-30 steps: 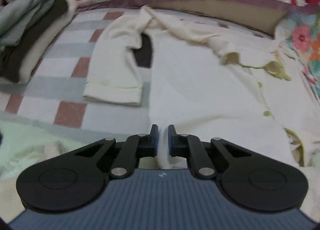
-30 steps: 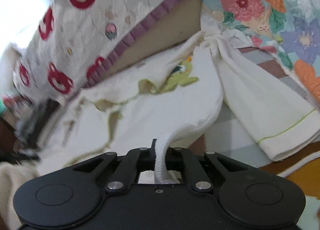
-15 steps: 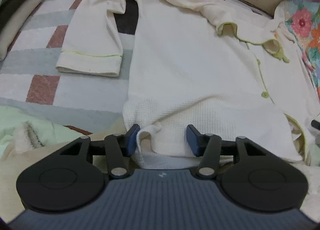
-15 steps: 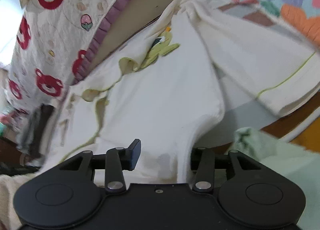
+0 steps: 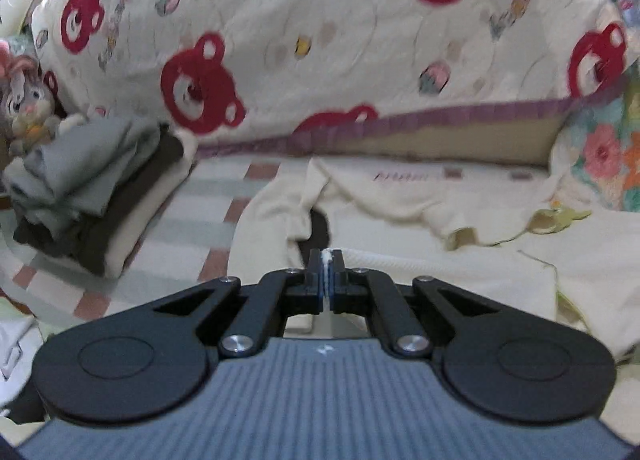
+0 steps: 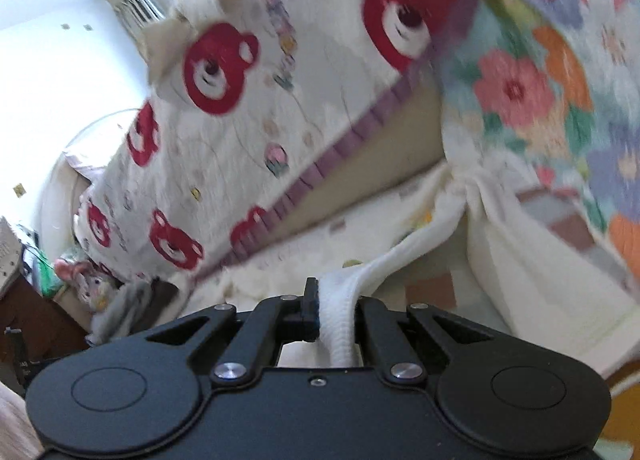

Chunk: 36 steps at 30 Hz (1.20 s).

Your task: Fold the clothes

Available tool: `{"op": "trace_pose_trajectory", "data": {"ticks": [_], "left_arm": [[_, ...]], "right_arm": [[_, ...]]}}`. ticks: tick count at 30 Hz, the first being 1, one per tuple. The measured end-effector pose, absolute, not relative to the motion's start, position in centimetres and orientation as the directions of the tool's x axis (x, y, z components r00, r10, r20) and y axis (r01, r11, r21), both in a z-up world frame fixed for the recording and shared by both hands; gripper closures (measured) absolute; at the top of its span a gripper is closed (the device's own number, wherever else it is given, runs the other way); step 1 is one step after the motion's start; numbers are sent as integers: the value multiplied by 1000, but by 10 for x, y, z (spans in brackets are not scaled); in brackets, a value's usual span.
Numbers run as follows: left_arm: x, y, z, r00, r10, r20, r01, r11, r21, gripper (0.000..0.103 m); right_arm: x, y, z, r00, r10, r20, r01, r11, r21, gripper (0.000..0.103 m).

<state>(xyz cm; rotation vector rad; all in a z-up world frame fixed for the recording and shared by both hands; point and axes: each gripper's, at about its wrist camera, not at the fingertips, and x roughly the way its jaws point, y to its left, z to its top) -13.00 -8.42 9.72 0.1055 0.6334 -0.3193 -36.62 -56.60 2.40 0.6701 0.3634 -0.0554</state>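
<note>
Soft, even daylight fills both views, blown out to white at the window [image 6: 140, 4] in the right wrist view. Motion blur smears the bear-print quilt [image 5: 320, 40] and floral fabric [image 6: 540, 100], and fisheye distortion bends the edges.

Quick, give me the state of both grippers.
Left gripper: closed, pinching an edge of the cream top.
Right gripper: closed on a bunched fold of the cream top.

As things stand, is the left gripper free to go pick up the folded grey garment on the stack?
Probably not yet. The left gripper is shut on the cream top's hem. The grey garment lies unobstructed to its left, but the jaws must release first.
</note>
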Motion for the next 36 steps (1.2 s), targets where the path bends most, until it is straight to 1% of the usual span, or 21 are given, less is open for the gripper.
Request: {"op": "trace_pose_trajectory", "data": {"ticks": [2,4,5,6,8,10,12,13,14,15,17,19,20,23,25,27,28,29,30,31,36], "left_arm": [[-149,-81,120,750,-335,-570,353,932,-84,102],[-170,-74,134,732,-378,-567,368,919,-138,102],[-179,-71,136,722,-382,-577,364,919,-152,102],[-184,-68,129,705,-371,-604,356,922,-151,102],[-190,-62,109,665,-335,-667,333,933,-137,101],[-184,-58,80,602,-271,-751,298,949,-103,101],[-176,-55,52,528,-223,-819,278,957,-82,101],[-172,-56,43,492,-213,-844,279,957,-79,100],[-170,-57,40,478,-203,-855,276,958,-74,100],[-168,-58,38,463,-193,-865,273,960,-69,100],[-168,-60,47,473,-197,-859,291,955,-59,97],[-168,-61,60,495,-204,-845,311,949,-46,97],[-167,-62,70,512,-222,-830,322,945,-55,97],[-165,-66,98,562,-278,-779,353,932,-78,93],[-151,-77,109,572,-298,-764,377,923,-77,86],[-136,-95,116,575,-313,-756,415,908,-60,83],[-129,-106,118,574,-321,-753,439,897,-48,80],[-121,-117,115,567,-320,-759,456,890,-35,77],[-113,-128,113,559,-319,-765,472,881,-23,71],[-105,-137,106,543,-326,-774,484,874,-28,70],[-67,-181,69,464,-357,-811,543,838,-58,69]], "right_arm": [[-374,-570,39,940,86,-329,152,760,632,99],[-391,-566,54,944,159,-291,94,714,694,99],[-400,-561,58,940,179,-292,77,720,689,99],[-407,-556,60,926,184,-330,85,750,656,99],[-411,-547,49,876,142,-460,161,814,558,99],[-410,-544,20,782,91,-617,262,850,457,99],[-406,-542,-14,667,79,-741,325,864,384,95],[-405,-540,-27,615,67,-786,348,871,346,93],[-406,-537,-35,583,47,-811,364,877,313,90],[-407,-536,-36,568,28,-822,370,884,286,91],[-410,-535,-28,576,-16,-818,370,897,243,88],[-415,-541,-12,609,-70,-790,380,900,213,73],[-417,-545,-2,634,-103,-766,391,898,203,64],[-416,-559,25,712,-165,-682,396,897,196,62],[-401,-566,39,760,-158,-630,365,906,213,62],[-375,-565,50,805,-105,-584,289,929,231,62],[-361,-564,55,825,-70,-561,241,941,237,61],[-345,-562,56,838,-26,-546,188,952,242,58],[-327,-558,56,843,21,-538,131,961,244,55],[-309,-555,55,842,59,-537,88,966,244,54],[-223,-551,21,768,161,-620,-5,969,245,54]]}}
